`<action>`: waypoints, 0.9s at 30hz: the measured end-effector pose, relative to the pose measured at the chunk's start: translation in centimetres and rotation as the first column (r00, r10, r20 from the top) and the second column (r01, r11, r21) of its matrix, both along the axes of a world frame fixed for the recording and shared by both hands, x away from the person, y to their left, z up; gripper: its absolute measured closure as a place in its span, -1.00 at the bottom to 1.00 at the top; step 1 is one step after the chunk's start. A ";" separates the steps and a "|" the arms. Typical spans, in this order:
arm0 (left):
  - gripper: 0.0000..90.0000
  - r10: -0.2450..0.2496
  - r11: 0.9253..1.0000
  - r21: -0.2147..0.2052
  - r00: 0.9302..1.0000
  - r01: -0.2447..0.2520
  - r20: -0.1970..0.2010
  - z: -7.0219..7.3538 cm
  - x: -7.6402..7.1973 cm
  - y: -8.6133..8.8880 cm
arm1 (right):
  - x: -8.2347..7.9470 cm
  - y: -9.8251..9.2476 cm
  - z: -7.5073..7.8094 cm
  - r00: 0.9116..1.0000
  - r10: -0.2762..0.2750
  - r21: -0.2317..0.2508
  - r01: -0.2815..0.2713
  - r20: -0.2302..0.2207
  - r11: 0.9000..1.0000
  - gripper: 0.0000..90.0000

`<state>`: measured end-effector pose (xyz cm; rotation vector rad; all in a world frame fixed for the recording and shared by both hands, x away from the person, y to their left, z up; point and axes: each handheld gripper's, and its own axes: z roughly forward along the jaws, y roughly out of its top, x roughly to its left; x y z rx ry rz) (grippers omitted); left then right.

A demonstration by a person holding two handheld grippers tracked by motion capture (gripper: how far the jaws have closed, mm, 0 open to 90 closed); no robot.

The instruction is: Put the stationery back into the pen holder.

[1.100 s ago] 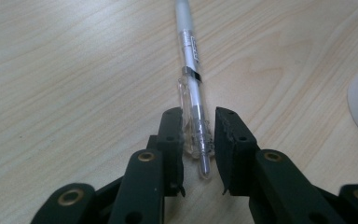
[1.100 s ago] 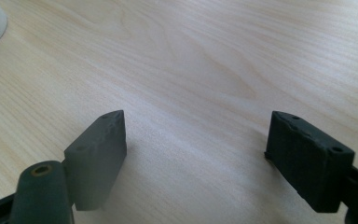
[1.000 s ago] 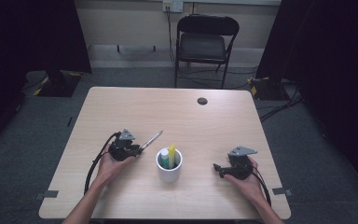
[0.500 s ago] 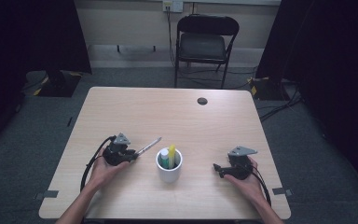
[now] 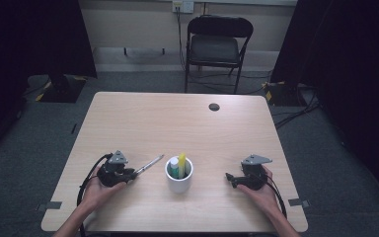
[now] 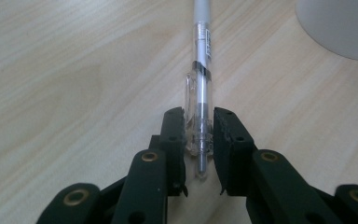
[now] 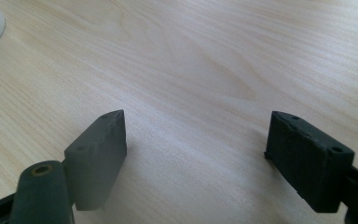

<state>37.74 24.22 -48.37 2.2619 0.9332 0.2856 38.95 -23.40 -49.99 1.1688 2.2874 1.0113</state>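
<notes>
My left gripper has its jaws closed almost fully onto one clear-barrelled pen, pinching it near the clip end, with the barrel running straight away from me over the table. There is dark print on the pen's barrel, but it is too small for me to read. In the high view the left gripper sits at the near left of the table, held in my left hand, and the pen slants from its jaws toward the white cup, its far tip just beside the rim; I cannot tell whether it touches.

My right gripper has its jaws spread wide with nothing between them, just bare wood grain. In the high view the right gripper rests at the near right, in my right hand, jaws pointing left toward the cup and well apart from it.

Count: two grippers, one pen in the jaws, one cup. Standing in the cup I make out one yellow marker and one white-capped item with green below; no label is legible on either. Farther off, one dark round grommet sits near the table's far edge, and one black folding chair stands beyond it.
</notes>
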 end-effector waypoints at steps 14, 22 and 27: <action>0.33 -0.003 0.999 -0.043 1.000 0.002 -0.011 0.4 -0.7 0.4 | 0.0 0.0 0.0 1.000 -0.005 -0.002 0.005 -0.001 1.000 -0.56; 0.38 -0.029 0.998 -0.062 0.999 0.030 0.016 1.7 2.1 -2.3 | 0.0 0.0 0.0 1.000 -0.005 -0.002 0.005 -0.001 1.000 -0.56; 0.54 -0.035 0.997 -0.069 0.999 0.035 0.009 1.6 3.4 -3.5 | 0.0 0.0 0.0 1.000 -0.005 -0.001 0.005 -0.002 1.000 -0.56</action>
